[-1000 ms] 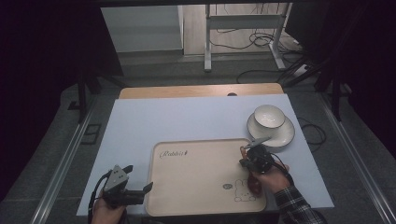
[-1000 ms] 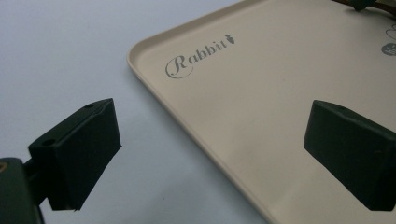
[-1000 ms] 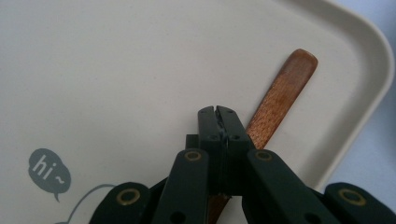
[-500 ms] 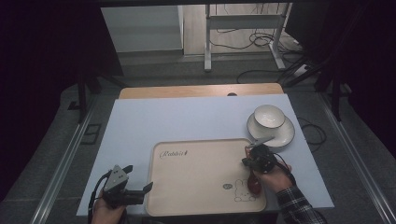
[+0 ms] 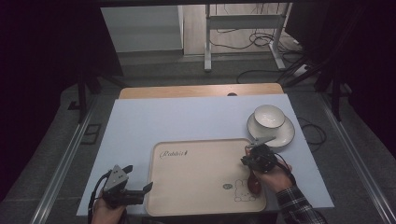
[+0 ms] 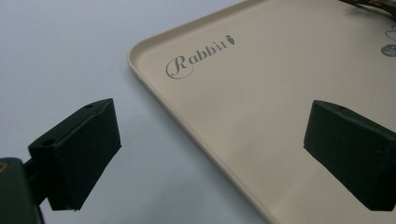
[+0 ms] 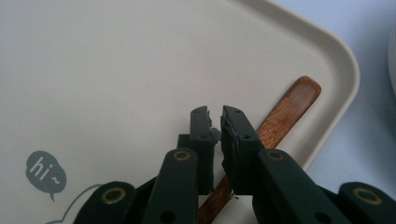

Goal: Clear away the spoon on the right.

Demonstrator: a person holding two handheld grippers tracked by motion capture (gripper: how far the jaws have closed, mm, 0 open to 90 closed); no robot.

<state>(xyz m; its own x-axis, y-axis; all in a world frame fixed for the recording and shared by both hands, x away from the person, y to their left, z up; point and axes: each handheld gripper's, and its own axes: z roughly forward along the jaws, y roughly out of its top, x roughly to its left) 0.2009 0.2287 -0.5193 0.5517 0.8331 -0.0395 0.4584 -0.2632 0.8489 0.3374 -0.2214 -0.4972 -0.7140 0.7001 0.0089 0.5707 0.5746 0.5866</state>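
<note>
Spoon (image 5: 254,183) lies on the tray (image 5: 196,186) near its right edge, under my right gripper (image 5: 256,158) in the high view; my left gripper (image 5: 140,192) waits at the tray's left rim. Left gripper view: jaws wide apart, nothing between them. Right gripper view: jaws have just been opening, a narrow gap now, the wooden handle (image 7: 285,114) beneath them, seemingly freed. I judge this a release; next I lift clear.
</note>
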